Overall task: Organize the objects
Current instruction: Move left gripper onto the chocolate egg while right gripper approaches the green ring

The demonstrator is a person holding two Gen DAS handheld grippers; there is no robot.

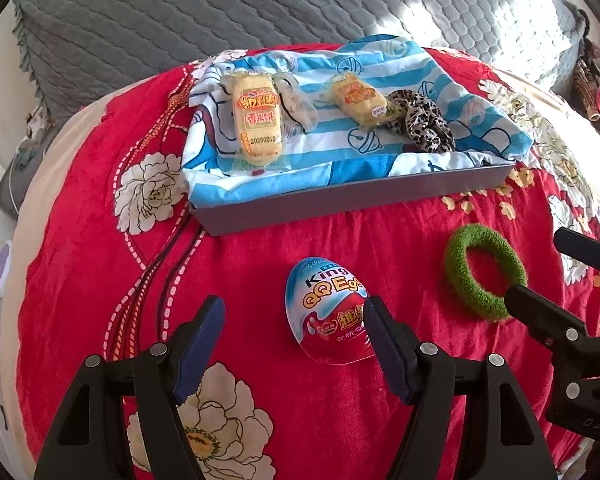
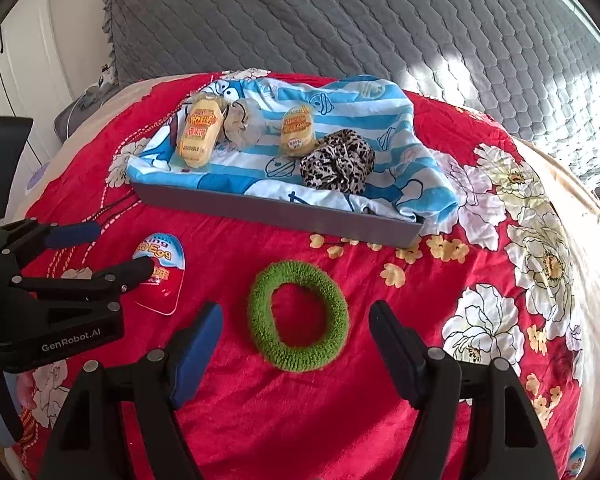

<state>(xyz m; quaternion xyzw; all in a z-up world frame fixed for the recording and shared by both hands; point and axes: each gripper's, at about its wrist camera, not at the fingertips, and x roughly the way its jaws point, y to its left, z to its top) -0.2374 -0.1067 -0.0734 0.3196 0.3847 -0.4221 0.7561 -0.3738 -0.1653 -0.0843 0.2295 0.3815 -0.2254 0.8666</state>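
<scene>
A blue and red King QQ Egg (image 1: 327,310) lies on the red floral bedspread, just ahead of my open left gripper (image 1: 294,344), near its right finger. It also shows in the right wrist view (image 2: 162,268), partly behind the left gripper (image 2: 108,250). A green fuzzy hair ring (image 2: 299,316) lies flat between and just ahead of the fingers of my open right gripper (image 2: 296,344). In the left wrist view the ring (image 1: 485,278) sits at the right gripper's fingertips (image 1: 520,296).
A grey tray (image 1: 340,200) lined with blue striped cartoon cloth holds two yellow rice cracker packs (image 1: 256,116), a clear wrapped item (image 1: 296,104) and a leopard scrunchie (image 1: 420,124). A grey quilted pillow (image 2: 340,20) lies behind. Another egg pack (image 2: 578,460) peeks at lower right.
</scene>
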